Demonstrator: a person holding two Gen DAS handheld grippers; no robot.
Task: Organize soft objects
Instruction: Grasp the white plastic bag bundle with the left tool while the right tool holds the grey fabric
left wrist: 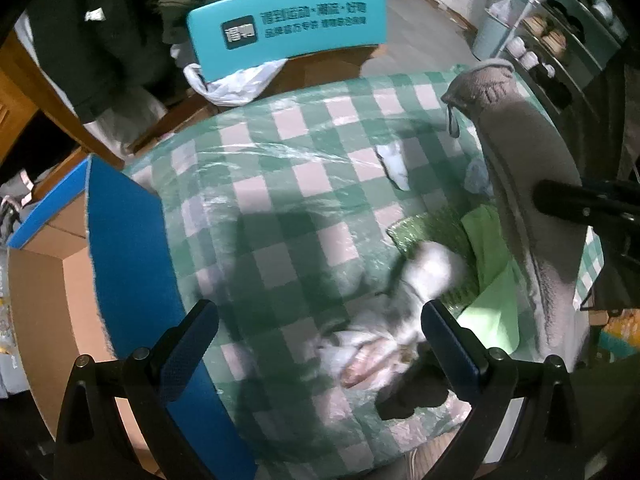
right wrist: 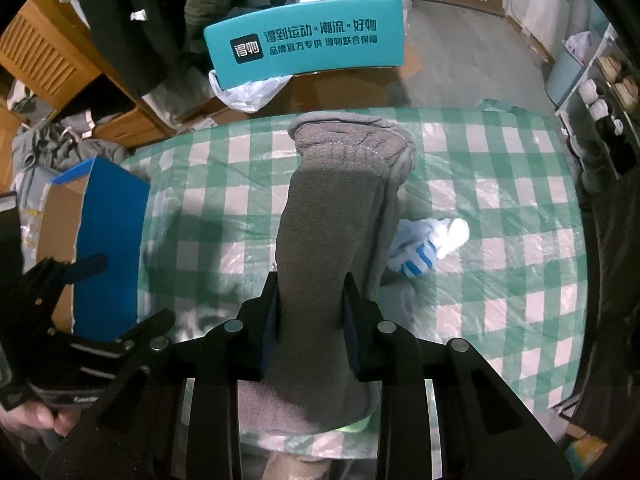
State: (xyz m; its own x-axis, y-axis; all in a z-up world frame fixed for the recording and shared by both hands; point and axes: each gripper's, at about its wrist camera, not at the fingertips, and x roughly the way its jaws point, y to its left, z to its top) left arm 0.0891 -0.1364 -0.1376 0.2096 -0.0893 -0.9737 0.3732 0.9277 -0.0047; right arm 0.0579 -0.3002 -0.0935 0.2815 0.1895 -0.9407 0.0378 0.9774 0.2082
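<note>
A long grey fleece sock hangs above the green-and-white checked table cover, with my right gripper shut on its lower part. The same grey sock rises along the right side of the left wrist view. My left gripper is open over the cover, nothing between its fingers. Below and right of it lie a white-grey sock, a light green cloth and a pale crumpled item. A white sock with blue stripes lies on the cover behind the grey one.
An open cardboard box with a blue flap stands against the table's left edge. A teal printed box and a white plastic bag lie beyond the far edge. Shelves with cups stand at the right. Dark clothes hang at the back left.
</note>
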